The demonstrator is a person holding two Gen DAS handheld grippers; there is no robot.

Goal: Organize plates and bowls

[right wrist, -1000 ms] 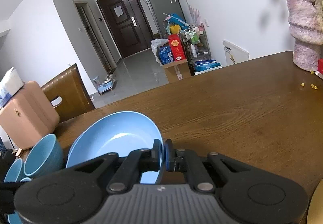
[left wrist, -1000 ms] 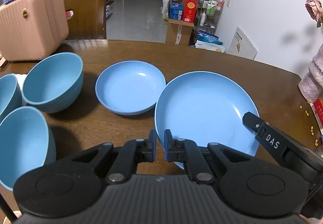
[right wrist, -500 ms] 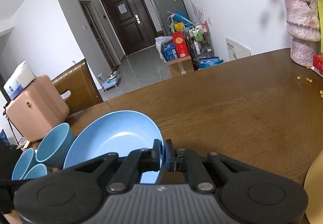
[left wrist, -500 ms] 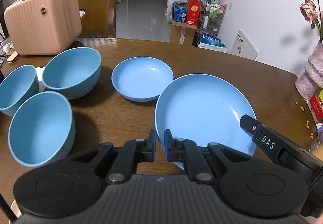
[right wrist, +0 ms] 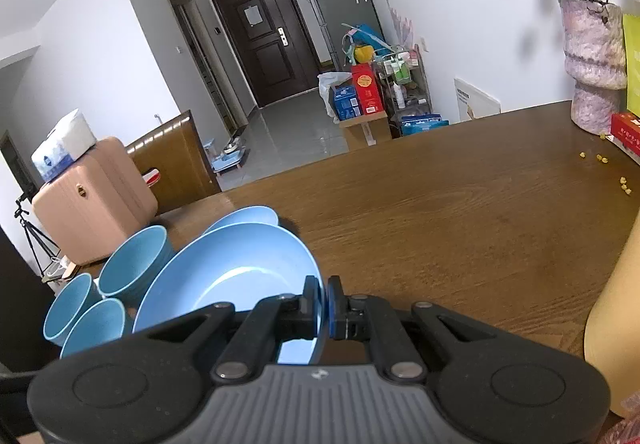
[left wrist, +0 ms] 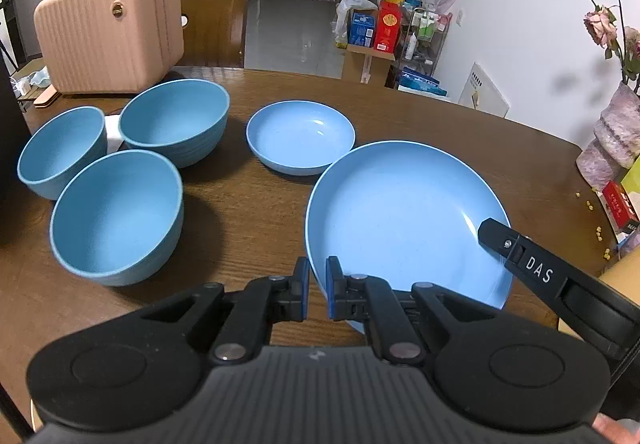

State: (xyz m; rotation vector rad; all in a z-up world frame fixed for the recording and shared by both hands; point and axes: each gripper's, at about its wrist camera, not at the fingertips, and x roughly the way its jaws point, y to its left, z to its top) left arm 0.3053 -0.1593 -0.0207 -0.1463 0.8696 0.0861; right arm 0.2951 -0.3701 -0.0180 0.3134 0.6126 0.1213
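Observation:
A large blue plate (left wrist: 400, 212) is held up off the brown table (left wrist: 248, 212), tilted. My right gripper (right wrist: 323, 304) is shut on its right rim; one of its fingers (left wrist: 516, 248) reaches over the rim in the left wrist view. My left gripper (left wrist: 316, 292) is nearly closed with the plate's near rim in the narrow gap between its pads. A smaller blue plate (left wrist: 300, 136) lies behind. Three blue bowls (left wrist: 116, 212) (left wrist: 176, 124) (left wrist: 60, 148) stand at the left. The plate also shows in the right wrist view (right wrist: 236, 276).
A pink case (left wrist: 108, 32) with a tissue pack stands at the table's far left, a wooden chair (left wrist: 216, 16) behind it. A vase of dried flowers (right wrist: 592, 64), a red box (left wrist: 618, 204) and scattered yellow crumbs (right wrist: 600, 158) are at the right. A tan object (right wrist: 616, 324) is at my right.
Both grippers and the large plate have risen and drawn back from the table. More of the bowls and the small plate have come into view below.

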